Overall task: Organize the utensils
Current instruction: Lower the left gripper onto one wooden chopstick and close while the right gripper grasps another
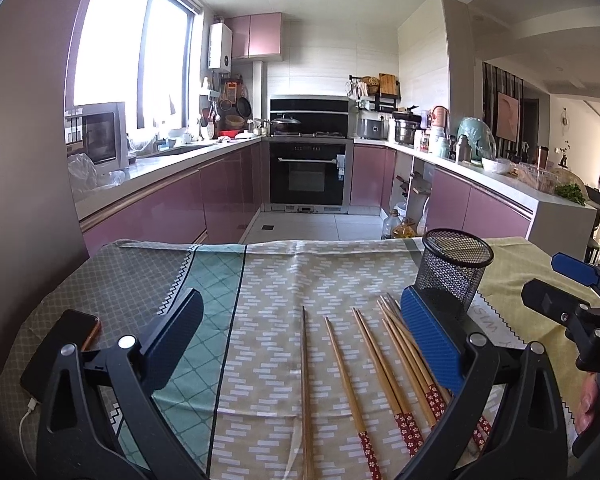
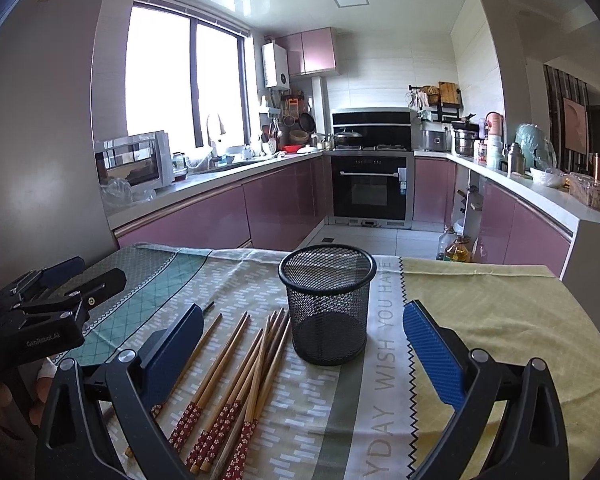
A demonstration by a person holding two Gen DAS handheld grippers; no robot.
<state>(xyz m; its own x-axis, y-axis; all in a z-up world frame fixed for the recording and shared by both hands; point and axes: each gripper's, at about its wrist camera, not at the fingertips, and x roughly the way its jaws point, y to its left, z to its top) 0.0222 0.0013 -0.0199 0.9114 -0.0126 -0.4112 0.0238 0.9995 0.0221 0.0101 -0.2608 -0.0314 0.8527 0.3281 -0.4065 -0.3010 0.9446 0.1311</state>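
Observation:
Several wooden chopsticks (image 1: 380,364) with red flowered ends lie loose on the patterned tablecloth, tips pointing away from me. One darker chopstick (image 1: 305,368) lies apart on their left. A black mesh cup (image 1: 456,268) stands upright and empty just beyond them. My left gripper (image 1: 300,296) is open and empty, held low over the chopsticks. In the right wrist view the chopsticks (image 2: 236,368) lie left of the mesh cup (image 2: 327,304). My right gripper (image 2: 303,311) is open wide and empty, with the cup in front of its gap.
An orange-cased phone (image 1: 72,330) with a white cable lies on the cloth at the left. The table's far edge (image 1: 300,242) drops to the kitchen floor. A hand (image 1: 596,400) holds the right gripper (image 1: 562,282). The yellow cloth (image 2: 500,320) lies right of the cup.

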